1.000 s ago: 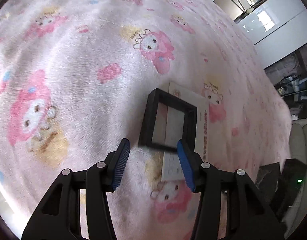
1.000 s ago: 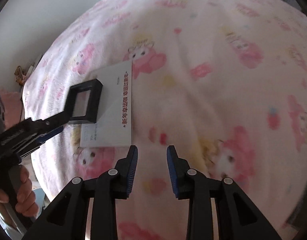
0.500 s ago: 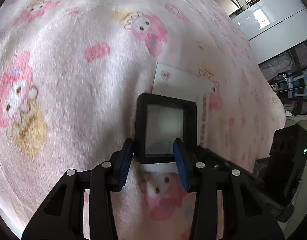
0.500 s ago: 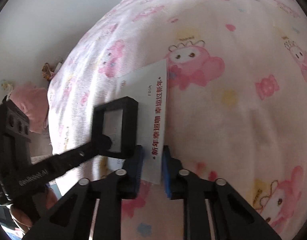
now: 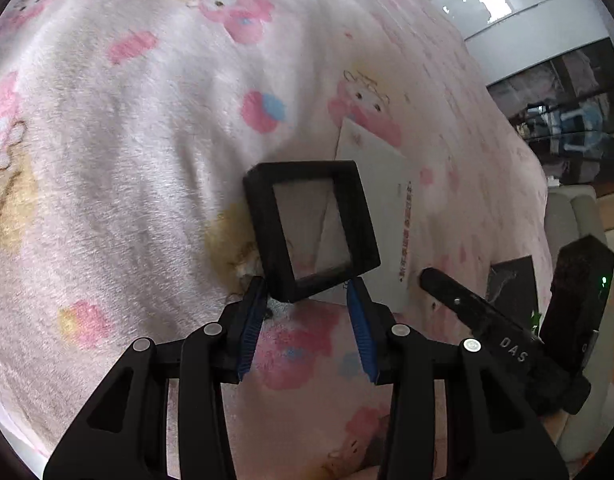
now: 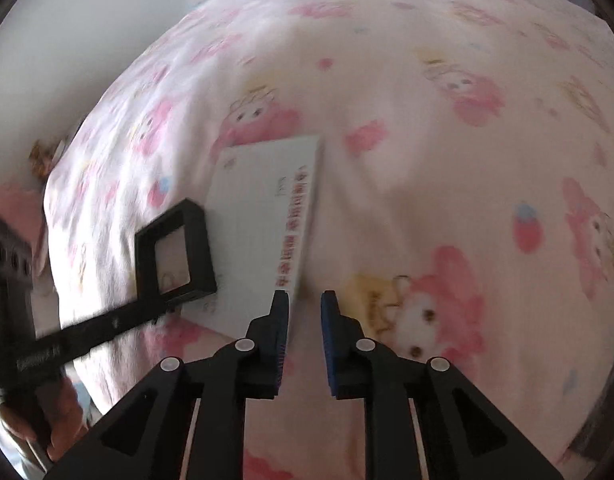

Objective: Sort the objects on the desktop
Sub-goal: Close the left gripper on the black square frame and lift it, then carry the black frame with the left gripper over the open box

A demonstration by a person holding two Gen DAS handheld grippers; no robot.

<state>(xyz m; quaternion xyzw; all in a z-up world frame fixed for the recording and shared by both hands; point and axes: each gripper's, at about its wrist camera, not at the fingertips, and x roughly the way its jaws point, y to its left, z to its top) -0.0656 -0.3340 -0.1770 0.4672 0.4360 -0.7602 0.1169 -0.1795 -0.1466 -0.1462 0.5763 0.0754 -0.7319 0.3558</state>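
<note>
Clamped the black frame (image 5: 359,220) by its near corner in the left gripper (image 5: 307,290), tilted over the edge of the white card (image 5: 387,184) on the pink blanket (image 5: 147,160). Was opening the right gripper (image 6: 305,300), with nothing between its jaws. Found the card's near corner just beside one finger, long side running straight ahead. Judged the right gripper the nearer to the card.

My left tongs (image 5: 307,292) pinch shut on the black frame (image 5: 311,232); my right tongs (image 6: 304,300) are opening, empty
</note>
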